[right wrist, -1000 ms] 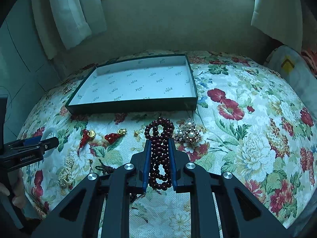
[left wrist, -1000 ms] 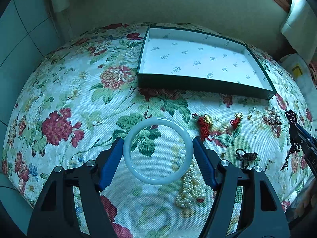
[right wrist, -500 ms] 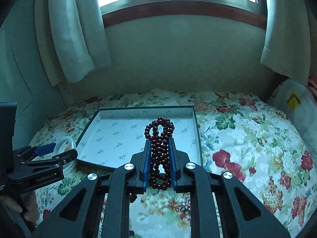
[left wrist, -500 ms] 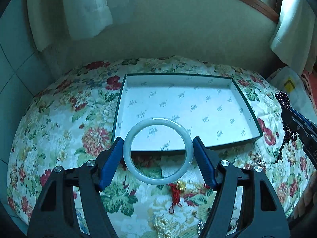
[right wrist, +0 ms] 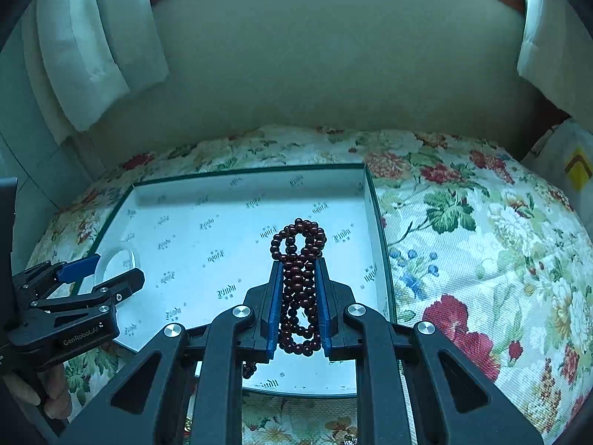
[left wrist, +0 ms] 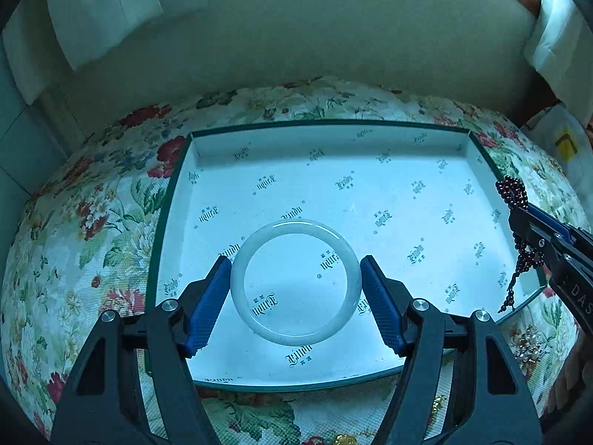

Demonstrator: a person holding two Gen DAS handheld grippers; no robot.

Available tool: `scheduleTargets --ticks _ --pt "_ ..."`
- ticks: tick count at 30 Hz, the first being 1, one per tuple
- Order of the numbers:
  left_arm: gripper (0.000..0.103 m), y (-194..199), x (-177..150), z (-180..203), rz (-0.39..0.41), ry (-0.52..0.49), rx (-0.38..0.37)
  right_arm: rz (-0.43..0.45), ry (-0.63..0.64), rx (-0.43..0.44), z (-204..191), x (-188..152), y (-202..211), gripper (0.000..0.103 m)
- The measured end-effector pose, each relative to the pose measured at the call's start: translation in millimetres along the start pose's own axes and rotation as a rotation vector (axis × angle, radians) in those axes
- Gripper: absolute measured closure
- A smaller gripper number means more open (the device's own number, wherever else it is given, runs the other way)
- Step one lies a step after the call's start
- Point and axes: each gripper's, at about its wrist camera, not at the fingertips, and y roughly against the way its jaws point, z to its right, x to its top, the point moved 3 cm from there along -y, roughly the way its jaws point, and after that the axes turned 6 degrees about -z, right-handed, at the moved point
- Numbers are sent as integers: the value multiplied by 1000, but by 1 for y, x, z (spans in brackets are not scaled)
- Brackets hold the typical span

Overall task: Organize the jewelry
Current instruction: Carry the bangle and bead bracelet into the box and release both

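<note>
2 handheld grippers hover over an open box (left wrist: pixel 174 193) on a flower-patterned cloth (left wrist: pixel 92 222), each carrying 1 piece of jewelry. The left gripper (left wrist: pixel 295 282) grasps a pale bangle (left wrist: pixel 244 307) across its width, blue pads pressing its 2 sides, above the near-left part of the box floor. The right gripper (right wrist: pixel 298 278) is clenched on a looped string of dark red beads (right wrist: pixel 298 244), poised over the near-right part of the box, with some loops and a thin tail hanging below the jaws.

The sorting looks barely begun: the printed white lining of the box shows nothing lying on it, and neither piece has been let go. Both seem about to be set down inside. At least 2 more items wait outside the box on its near side, a beaded cluster (left wrist: pixel 528 348) off the near-right corner and a small gold charm (left wrist: pixel 343 438) in front of the near wall.

Beyond the box's far wall the cloth ends at a plain pale wall, with white curtains (right wrist: pixel 92 44) and a wood-framed window above. A yellow-marked bag (right wrist: pixel 572 163) sits off the box's far right.
</note>
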Motion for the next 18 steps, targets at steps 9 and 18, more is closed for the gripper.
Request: scheduleTargets --ticks 9,18 --pt "32 -30 -8 -3 -53 12 4 -94 -12 -5 5 -12 -33 85" --pt "19 -20 -5 1 -24 -7 14 -64 -5 14 -3 -12 -27 49"
